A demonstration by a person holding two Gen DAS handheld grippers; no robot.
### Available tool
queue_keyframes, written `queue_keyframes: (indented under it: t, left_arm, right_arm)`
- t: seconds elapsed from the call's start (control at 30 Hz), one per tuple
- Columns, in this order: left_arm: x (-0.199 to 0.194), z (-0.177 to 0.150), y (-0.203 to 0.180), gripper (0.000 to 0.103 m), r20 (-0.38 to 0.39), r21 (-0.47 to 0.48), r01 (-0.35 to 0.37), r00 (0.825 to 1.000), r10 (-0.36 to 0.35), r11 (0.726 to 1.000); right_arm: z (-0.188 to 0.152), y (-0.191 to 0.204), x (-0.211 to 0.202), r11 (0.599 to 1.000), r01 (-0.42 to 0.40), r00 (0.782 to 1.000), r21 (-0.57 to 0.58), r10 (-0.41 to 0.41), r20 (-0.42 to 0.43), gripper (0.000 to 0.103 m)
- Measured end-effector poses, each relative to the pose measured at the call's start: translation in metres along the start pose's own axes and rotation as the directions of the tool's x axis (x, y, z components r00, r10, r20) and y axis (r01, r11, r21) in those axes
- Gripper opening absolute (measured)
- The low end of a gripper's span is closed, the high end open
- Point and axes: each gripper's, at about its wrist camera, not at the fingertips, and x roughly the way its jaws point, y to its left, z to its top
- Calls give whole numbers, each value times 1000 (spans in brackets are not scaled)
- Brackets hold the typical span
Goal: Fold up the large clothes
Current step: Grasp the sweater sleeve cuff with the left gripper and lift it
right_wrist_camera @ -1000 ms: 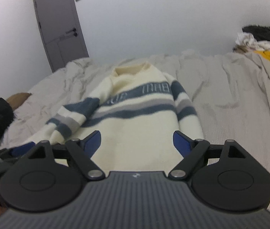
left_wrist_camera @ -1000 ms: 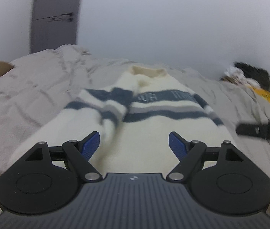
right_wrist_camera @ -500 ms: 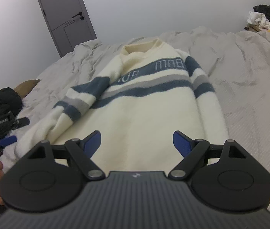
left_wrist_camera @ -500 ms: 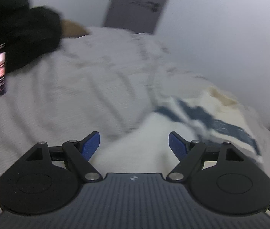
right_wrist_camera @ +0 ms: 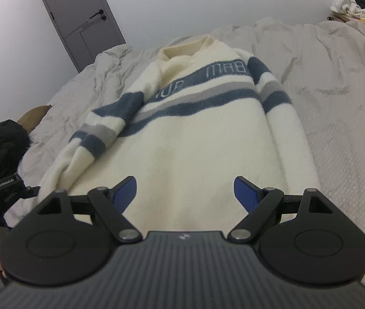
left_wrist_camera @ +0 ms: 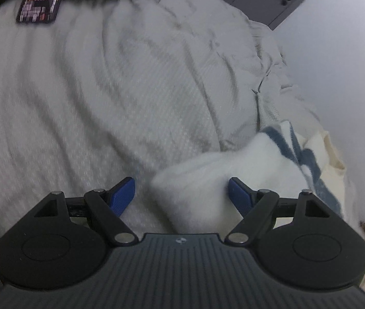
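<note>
The left gripper (left_wrist_camera: 181,190) stands wide open over the cuff end of the sweater's sleeve (left_wrist_camera: 197,180); the cuff lies between its 2 blue pads (left_wrist_camera: 123,193), and whether they touch it cannot be told. The right gripper (right_wrist_camera: 185,193) is also spread wide and holds nothing, hovering above the hem. The cream sweater (right_wrist_camera: 195,134) with blue and grey stripes lies flat on the grey bedspread (right_wrist_camera: 337,90), collar toward the far wall. A dark garment (right_wrist_camera: 2,141) and a grey door (right_wrist_camera: 79,18) sit to the left.

L gripper (left_wrist_camera: 181,193) & R gripper (right_wrist_camera: 185,193): both angled down, jaws wide apart.
</note>
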Motion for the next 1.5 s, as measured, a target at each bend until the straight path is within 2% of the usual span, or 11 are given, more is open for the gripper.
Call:
queue_keyframes:
  t: [0.1,0.27,0.37,0.57,0.77,0.9,1.0,1.13,1.2,1.37,1.5]
  left_arm:
    - [-1,-3,3,80,-13,-24,58,998,-58,998]
    - [-5,-8,-5,46,-2,-14,115,993,-115,993]
    - [-12,-7,-11,32,40,17,138,990,-138,990]
    - [-25,14,-32,24,163,149,163,969,-187,975]
    - [-49,65,-70,22,296,243,174,923,-244,954]
    - [-57,122,-121,21,412,389,87,874,-257,917]
    - [-50,173,-158,21,437,415,42,867,-240,909]
    - [-14,217,-208,21,503,523,-100,838,-211,847]
    - [14,232,-223,21,506,554,-149,841,-190,819]
    - [98,259,-229,22,491,546,-248,868,-66,800]
    - [177,266,-209,22,429,498,-286,901,54,818]
  right_arm:
    - [0,0,3,1000,-7,1000,5,7,-11,84]
    - [-1,0,4,1000,-7,1000,1,7,-17,84]
    - [-1,0,3,1000,-11,1000,7,11,-19,84]
    - [-2,3,5,1000,0,1000,-14,-1,-17,84]
    - [3,3,17,998,53,999,-39,-53,-10,84]
    - [5,1,19,996,73,997,-48,-73,6,84]
    - [7,0,23,993,104,994,-63,-103,16,84]
    - [14,-4,31,984,158,987,-81,-155,38,84]
    - [16,-6,34,983,168,985,-79,-166,38,84]
    - [21,-9,48,977,195,980,-91,-191,47,84]
    - [29,-15,61,977,197,979,-86,-191,66,84]
